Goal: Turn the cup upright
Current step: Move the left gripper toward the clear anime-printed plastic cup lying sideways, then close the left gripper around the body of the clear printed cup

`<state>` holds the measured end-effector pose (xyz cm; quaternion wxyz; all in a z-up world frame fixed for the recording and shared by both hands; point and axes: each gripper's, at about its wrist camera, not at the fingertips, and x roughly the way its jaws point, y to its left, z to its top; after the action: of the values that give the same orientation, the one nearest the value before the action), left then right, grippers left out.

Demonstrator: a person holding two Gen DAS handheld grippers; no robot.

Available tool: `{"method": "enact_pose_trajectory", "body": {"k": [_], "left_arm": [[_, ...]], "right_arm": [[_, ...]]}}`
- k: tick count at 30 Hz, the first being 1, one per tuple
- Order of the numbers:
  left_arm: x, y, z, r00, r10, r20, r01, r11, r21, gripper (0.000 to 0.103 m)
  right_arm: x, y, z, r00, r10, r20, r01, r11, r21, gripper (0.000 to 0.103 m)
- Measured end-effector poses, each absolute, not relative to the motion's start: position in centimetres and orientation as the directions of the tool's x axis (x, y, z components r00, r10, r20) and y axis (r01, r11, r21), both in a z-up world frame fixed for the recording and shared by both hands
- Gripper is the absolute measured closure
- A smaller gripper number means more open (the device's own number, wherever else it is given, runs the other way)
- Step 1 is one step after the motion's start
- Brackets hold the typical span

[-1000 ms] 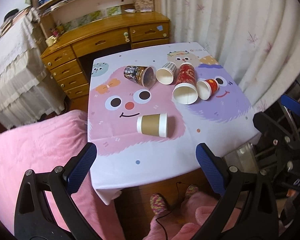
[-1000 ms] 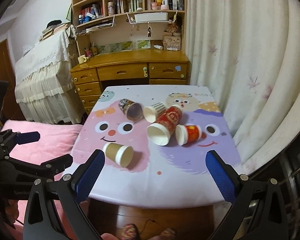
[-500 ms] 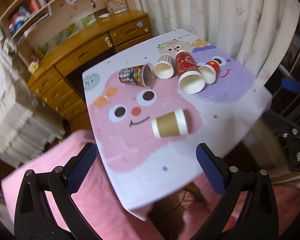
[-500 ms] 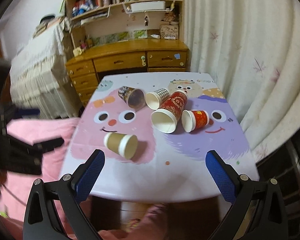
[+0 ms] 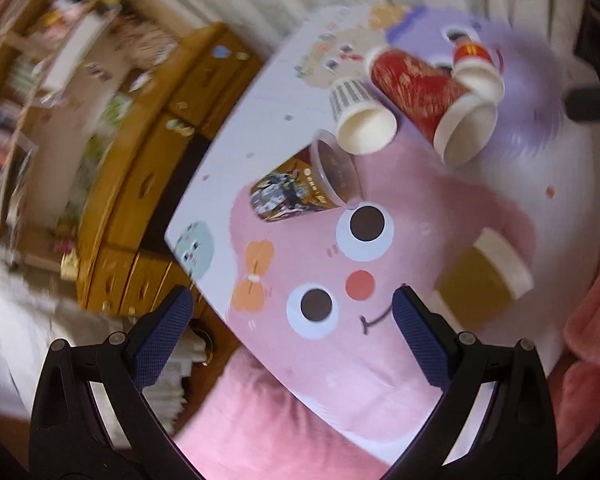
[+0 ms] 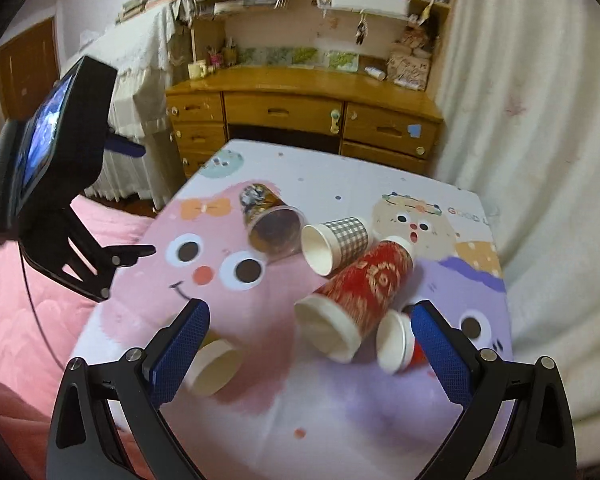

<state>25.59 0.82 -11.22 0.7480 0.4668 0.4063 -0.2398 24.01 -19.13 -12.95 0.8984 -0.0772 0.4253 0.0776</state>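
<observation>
Over cartoon-print tablecloth (image 6: 340, 412), approaching: right gripper (image 6: 306, 354) and left gripper (image 5: 288, 332) spread wide, empty. Five paper cups on their sides; tall red paper cup (image 6: 360, 292) nearest. Next: straddle one, pinch, tip upright.

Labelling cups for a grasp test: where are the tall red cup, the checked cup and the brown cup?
tall red cup (image 6: 364, 284), right wrist view, patterned side wall
checked cup (image 6: 348, 234), right wrist view, checked side wall
brown cup (image 5: 474, 286), left wrist view, brown sleeve

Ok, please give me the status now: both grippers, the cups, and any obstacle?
Left gripper open, empty. Right gripper open, empty, above the table. Five cups on their sides, none upright; tall red cup nearest the right gripper. Small red cup close beside it.
</observation>
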Motion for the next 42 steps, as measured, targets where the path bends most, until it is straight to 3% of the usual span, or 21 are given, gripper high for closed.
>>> {"method": "enact_pose_trajectory", "body": {"k": [9,14,25,30,33,42], "left_arm": [[32.3,-1.2,-19.2,0.552,0.020,-0.834,0.831,0.075,0.552,0.004],[35.0,-1.4,-22.6,0.518,-0.022,-0.855,0.852,-0.078,0.518,0.004],[38.0,-4.2,-29.2,0.556,-0.178,-0.812,0.711,-0.404,0.576,0.004],[38.6,-4.9,-30.2,0.505,-0.252,-0.825,0.665,-0.495,0.559,0.012],[38.8,-5.2,-30.1,0.449,-0.237,-0.862,0.679,-0.537,0.501,0.037],[39.8,-9.3,-29.9,0.474,-0.128,-0.871,0.766,-0.429,0.479,0.038]], "right_arm": [[33.5,-19.3,-19.5,0.505,0.192,-0.842,-0.318,0.948,0.025,0.001],[36.0,-18.4,-22.8,0.443,0.242,-0.863,-0.376,0.924,0.066,0.001],[37.2,-17.5,-25.3,0.407,0.282,-0.869,-0.415,0.905,0.099,0.001],[36.9,-18.0,-25.6,0.386,0.264,-0.884,-0.410,0.908,0.092,0.001],[36.3,-18.3,-25.0,0.412,0.229,-0.882,-0.399,0.916,0.051,0.001],[36.1,-20.9,-23.1,0.443,0.156,-0.883,-0.294,0.956,0.021,0.001]]}}
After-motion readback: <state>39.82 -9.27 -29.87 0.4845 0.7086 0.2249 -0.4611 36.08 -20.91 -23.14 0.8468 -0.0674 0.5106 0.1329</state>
